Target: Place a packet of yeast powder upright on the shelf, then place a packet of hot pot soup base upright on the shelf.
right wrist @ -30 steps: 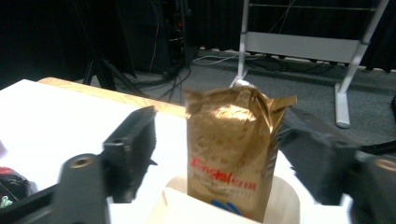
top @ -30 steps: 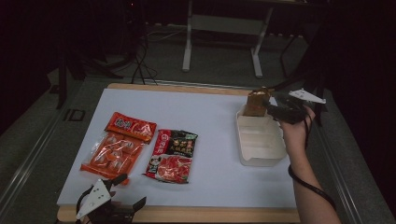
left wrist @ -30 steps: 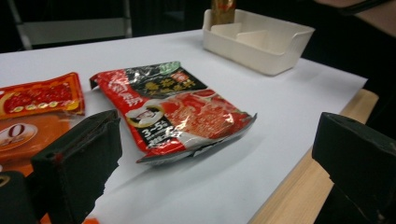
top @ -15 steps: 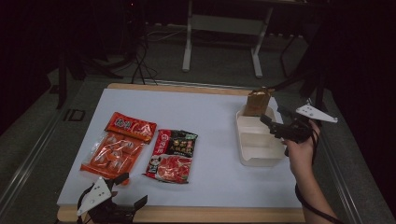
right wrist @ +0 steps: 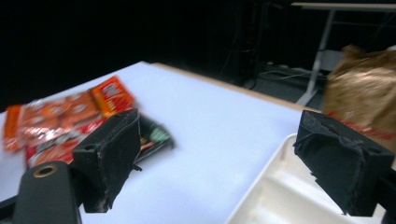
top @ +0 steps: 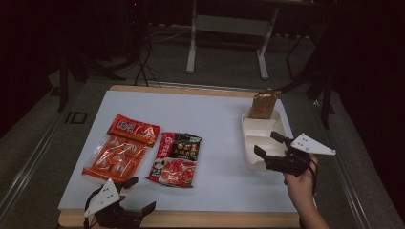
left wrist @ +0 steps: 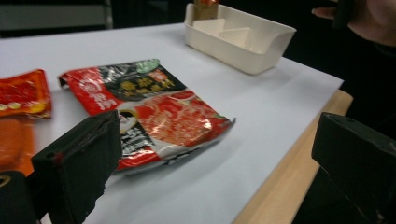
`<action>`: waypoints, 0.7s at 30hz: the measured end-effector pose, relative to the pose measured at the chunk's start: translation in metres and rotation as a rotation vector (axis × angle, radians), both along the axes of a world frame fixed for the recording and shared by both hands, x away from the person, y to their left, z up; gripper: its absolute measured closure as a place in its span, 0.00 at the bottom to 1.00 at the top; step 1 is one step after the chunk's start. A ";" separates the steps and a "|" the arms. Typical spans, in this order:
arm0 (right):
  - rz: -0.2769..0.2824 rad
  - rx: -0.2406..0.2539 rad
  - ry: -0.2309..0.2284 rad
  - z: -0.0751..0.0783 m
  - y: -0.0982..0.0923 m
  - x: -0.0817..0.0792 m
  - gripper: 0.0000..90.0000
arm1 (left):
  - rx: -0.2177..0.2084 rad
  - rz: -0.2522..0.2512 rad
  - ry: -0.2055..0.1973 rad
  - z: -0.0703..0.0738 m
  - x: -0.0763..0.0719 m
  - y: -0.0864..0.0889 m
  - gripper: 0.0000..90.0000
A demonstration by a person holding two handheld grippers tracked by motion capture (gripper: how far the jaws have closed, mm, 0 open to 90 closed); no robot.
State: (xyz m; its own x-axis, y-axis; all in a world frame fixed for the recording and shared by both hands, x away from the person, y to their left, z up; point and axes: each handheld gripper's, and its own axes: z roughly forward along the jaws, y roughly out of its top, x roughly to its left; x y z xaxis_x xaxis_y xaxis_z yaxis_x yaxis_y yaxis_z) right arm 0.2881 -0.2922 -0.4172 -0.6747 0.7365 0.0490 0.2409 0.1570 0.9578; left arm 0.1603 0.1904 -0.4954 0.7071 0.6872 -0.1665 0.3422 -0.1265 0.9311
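A brown paper bag (top: 264,104) stands upright in the far end of a white compartment tray (top: 260,130) at the table's right. My right gripper (top: 267,143) hovers over the tray's near end, open; its jaws have just been opening and nothing is between them. In the right gripper view the right gripper (right wrist: 219,140) has the bag (right wrist: 364,98) beyond its right jaw and the tray (right wrist: 280,196) below. My left gripper (top: 142,193) rests open at the front edge. A red-and-black food packet (left wrist: 154,102) lies just ahead of the left gripper (left wrist: 215,140).
An orange snack packet (top: 114,157) and a smaller red-orange packet (top: 133,129) lie at the table's left, beside the red-and-black packet (top: 175,158). The white table top (top: 215,114) has a wooden rim. A metal stand and cables are on the dark floor behind.
My right gripper has drawn back from the brown bag at the tray's far end to over its near end. The bag stays standing in the tray. The left gripper has kept still.
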 end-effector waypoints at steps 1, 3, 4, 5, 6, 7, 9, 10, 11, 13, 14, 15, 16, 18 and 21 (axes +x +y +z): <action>0.014 0.001 0.010 -0.001 0.003 -0.004 0.16 | 0.004 0.001 0.004 0.001 0.000 -0.001 0.04; 0.042 -0.004 0.006 -0.004 0.008 -0.012 0.16 | 0.021 0.002 0.015 0.003 0.001 -0.002 0.04; 0.051 -0.003 0.006 -0.004 0.009 -0.014 0.16 | 0.025 0.003 0.017 0.003 0.001 -0.003 0.04; 0.061 0.002 0.005 -0.004 0.010 -0.017 0.16 | 0.025 0.000 0.025 0.004 0.002 -0.003 0.04; 0.069 0.005 0.007 -0.005 0.011 -0.019 0.16 | 0.035 0.010 0.034 0.005 0.003 -0.004 0.04; 0.077 0.004 0.010 -0.005 0.013 -0.022 0.16 | 0.046 0.015 0.044 0.005 0.004 -0.004 0.04; 0.087 0.006 0.004 -0.005 0.013 -0.025 0.16 | 0.069 0.018 0.074 0.006 0.009 -0.004 0.04; 0.106 0.018 0.004 -0.005 0.015 -0.032 0.16 | 0.077 0.017 0.084 0.005 0.012 -0.004 0.04; 0.110 0.021 0.002 -0.005 0.015 -0.034 0.16 | 0.094 0.017 0.093 0.005 0.014 -0.004 0.04; 0.125 0.030 -0.001 -0.006 0.016 -0.038 0.16 | 0.114 0.035 0.097 0.005 0.019 -0.004 0.07; 0.126 0.028 -0.001 -0.006 0.017 -0.040 0.16 | 0.120 0.045 0.095 0.005 0.021 -0.003 0.11; 0.130 0.029 -0.003 -0.006 0.017 -0.041 0.16 | 0.128 0.057 0.094 0.005 0.023 -0.002 0.15; 0.134 0.034 -0.005 -0.006 0.017 -0.042 0.16 | 0.135 0.077 0.091 0.006 0.025 -0.002 0.17; 0.140 0.023 -0.006 -0.007 0.018 -0.044 0.16 | 0.155 0.103 0.088 0.008 0.030 -0.001 0.24; 0.149 0.028 -0.001 -0.009 0.019 -0.045 0.16 | 0.155 0.117 0.081 0.011 0.037 0.002 0.43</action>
